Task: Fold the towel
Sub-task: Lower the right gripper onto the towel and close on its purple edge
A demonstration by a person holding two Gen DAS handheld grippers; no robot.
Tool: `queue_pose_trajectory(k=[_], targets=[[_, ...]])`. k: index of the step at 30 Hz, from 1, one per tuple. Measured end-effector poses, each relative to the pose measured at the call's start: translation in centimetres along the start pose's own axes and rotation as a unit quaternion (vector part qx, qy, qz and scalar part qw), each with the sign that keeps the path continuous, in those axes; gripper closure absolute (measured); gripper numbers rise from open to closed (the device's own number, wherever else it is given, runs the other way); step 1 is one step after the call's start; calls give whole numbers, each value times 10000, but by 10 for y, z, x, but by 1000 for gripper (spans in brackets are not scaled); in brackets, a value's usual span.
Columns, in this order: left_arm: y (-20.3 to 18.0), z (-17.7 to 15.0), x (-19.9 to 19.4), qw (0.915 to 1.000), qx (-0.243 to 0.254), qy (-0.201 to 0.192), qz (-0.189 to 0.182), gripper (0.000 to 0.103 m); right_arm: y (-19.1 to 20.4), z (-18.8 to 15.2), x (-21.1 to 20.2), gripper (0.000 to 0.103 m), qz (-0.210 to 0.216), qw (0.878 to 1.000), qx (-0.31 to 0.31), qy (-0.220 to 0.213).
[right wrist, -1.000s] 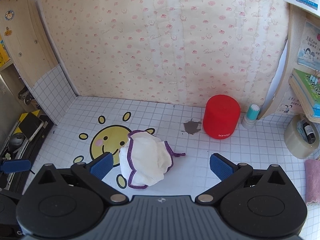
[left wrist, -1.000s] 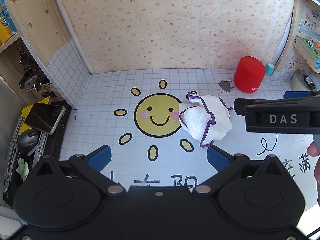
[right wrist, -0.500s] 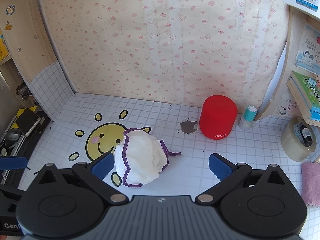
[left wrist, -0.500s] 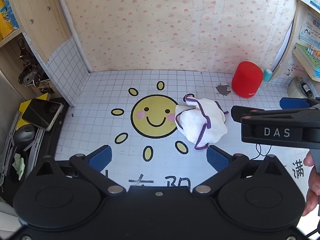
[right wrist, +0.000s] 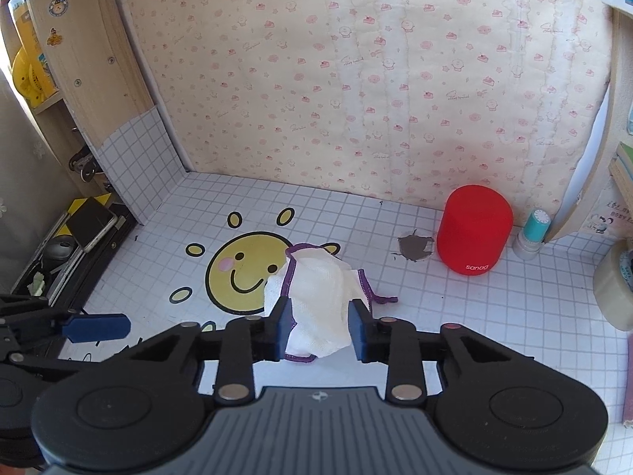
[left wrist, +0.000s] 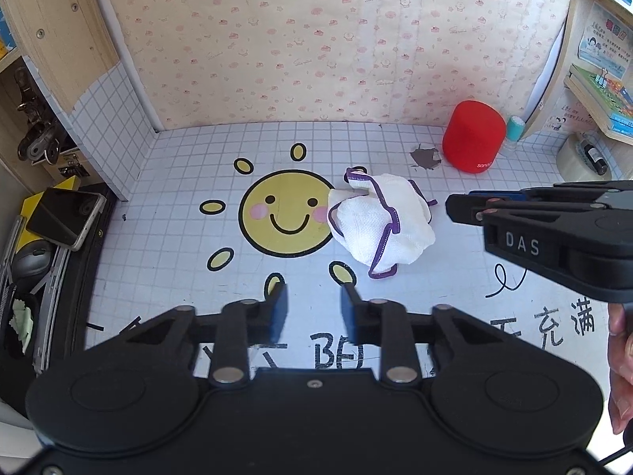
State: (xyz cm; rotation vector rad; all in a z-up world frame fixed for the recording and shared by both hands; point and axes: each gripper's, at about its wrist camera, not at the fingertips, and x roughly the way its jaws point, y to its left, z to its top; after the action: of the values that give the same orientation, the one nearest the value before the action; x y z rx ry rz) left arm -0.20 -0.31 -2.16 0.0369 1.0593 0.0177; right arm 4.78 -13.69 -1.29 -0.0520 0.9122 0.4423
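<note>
Both your grippers have narrowed since a moment ago: left gripper (left wrist: 312,310) empty, right gripper (right wrist: 321,326) framing the crumpled towel (right wrist: 316,301), unfolding ahead.

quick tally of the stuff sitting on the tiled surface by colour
white: 1, towel
red: 1, speaker
teal-capped: 1, small bottle
clear: 1, tape roll
total: 4

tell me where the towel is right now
The towel lies crumpled on the tiled mat, overlapping the sun face's right edge, with the red speaker behind it to the right.
</note>
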Motion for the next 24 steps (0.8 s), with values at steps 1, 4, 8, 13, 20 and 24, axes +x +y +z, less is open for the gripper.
queue_pose_trajectory(k=[1, 4, 8, 13, 20, 24], targets=[[0, 0, 1, 10000, -3, 7, -7, 90, 0, 0, 1, 103, 27, 10000, -10, -2], [1, -1, 2, 10000, -3, -11, -23, 95, -1, 0, 3, 103, 63, 10000, -36, -2], [1, 1, 3, 9999, 8, -86, -61, 94, -2, 1, 10, 103, 6, 10000, -58, 18], [1, 4, 5, 9998, -73, -187, 49, 28, -8, 3, 21, 86, 52, 9999, 16, 162], [-1, 9, 14, 9998, -21, -136, 114, 22, -10, 2, 36, 70, 100, 9993, -192, 313], [1, 8, 20, 9999, -127, -62, 48, 22, -8, 4, 43, 65, 246, 9986, -304, 366]])
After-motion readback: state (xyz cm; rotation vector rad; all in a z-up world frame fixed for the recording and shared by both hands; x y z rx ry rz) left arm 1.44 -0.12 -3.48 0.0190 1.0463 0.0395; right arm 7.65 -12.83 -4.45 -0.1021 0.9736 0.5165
